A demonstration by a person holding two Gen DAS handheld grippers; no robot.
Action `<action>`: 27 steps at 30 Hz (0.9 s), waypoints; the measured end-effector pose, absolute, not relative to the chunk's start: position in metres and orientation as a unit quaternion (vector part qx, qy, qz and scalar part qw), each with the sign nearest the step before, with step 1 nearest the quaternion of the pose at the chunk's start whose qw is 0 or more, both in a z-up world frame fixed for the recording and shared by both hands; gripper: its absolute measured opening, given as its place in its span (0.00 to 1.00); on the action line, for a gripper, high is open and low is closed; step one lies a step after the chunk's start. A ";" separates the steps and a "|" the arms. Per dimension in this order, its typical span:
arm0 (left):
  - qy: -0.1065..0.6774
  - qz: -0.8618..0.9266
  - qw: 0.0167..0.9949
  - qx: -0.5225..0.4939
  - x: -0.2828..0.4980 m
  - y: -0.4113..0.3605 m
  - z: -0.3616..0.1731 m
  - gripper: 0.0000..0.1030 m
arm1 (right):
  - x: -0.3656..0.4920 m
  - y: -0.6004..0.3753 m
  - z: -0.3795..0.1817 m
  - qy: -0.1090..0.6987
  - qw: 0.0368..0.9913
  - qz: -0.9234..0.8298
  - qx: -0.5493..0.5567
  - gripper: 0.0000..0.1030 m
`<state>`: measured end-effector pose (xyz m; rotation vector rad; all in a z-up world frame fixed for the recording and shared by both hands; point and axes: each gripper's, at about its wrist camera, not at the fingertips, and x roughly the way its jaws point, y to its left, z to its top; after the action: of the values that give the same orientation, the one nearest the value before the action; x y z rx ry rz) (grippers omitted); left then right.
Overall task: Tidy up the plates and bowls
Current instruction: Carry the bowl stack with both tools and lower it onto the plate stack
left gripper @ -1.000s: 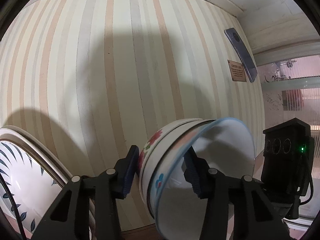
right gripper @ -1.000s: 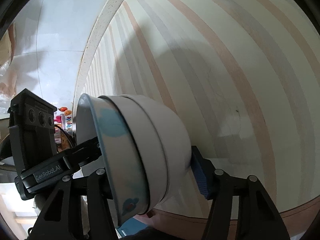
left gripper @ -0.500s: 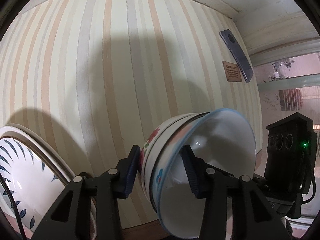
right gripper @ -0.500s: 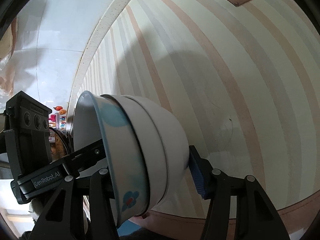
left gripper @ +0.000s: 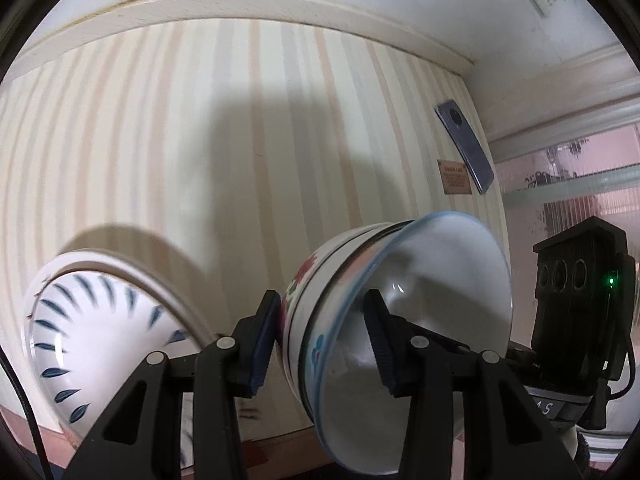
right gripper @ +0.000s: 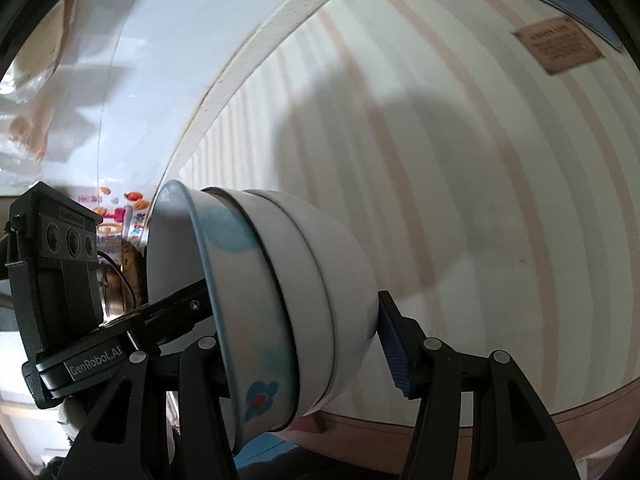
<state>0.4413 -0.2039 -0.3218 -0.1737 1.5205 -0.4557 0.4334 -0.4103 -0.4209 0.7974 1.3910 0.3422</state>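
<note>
Striped desk (left gripper: 168, 160) below. The leaf-patterned plate (left gripper: 96, 328) rests on it, left of a nested bowl stack (left gripper: 360, 320) held tilted above it by both claws. Left claw (left gripper: 320, 344) clamps the stack's wall; right claw (right gripper: 296, 344) spans rim to base. Glazed ceramic: likely heavy, rigid, slippery, breakable; gripping across all rims seems safest.

You can read "GenRobot.AI" on the left gripper's (right gripper: 188, 304) grey band, low at the left in the right wrist view. The small brown plaque (right gripper: 558, 45) on the far striped wall carries lettering too blurred to read.
</note>
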 end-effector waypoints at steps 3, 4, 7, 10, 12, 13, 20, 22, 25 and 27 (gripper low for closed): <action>0.680 -0.190 0.703 -0.089 0.440 -0.184 -0.316 0.38 | 0.437 -0.393 -0.414 0.624 0.680 0.169 0.346 0.56; 0.679 -0.185 0.704 -0.093 0.439 -0.177 -0.315 0.38 | 0.439 -0.386 -0.413 0.626 0.679 0.176 0.342 0.56; 0.677 -0.167 0.709 -0.106 0.435 -0.153 -0.312 0.38 | 0.443 -0.365 -0.410 0.632 0.675 0.195 0.329 0.56; 0.676 -0.145 0.712 -0.123 0.429 -0.127 -0.311 0.38 | 0.445 -0.339 -0.409 0.640 0.668 0.216 0.314 0.56; 0.675 -0.128 0.714 -0.136 0.424 -0.108 -0.312 0.38 | 0.447 -0.320 -0.409 0.645 0.663 0.229 0.303 0.56; 0.675 -0.123 0.714 -0.140 0.422 -0.101 -0.312 0.38 | 0.448 -0.312 -0.410 0.648 0.661 0.234 0.298 0.56; 0.674 -0.077 0.714 -0.173 0.404 -0.049 -0.319 0.38 | 0.448 -0.256 -0.420 0.668 0.638 0.274 0.266 0.56; 0.675 -0.066 0.713 -0.181 0.400 -0.038 -0.322 0.38 | 0.446 -0.243 -0.425 0.674 0.633 0.281 0.259 0.56; 0.675 -0.053 0.711 -0.190 0.395 -0.026 -0.327 0.38 | 0.445 -0.230 -0.432 0.680 0.626 0.288 0.251 0.56; 0.675 -0.046 0.710 -0.195 0.393 -0.020 -0.330 0.38 | 0.444 -0.222 -0.436 0.682 0.624 0.292 0.247 0.56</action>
<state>0.3927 -0.0200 -0.3303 -0.4330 1.4976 -0.1018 0.4445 -0.2217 -0.4361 0.5673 1.5655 0.6699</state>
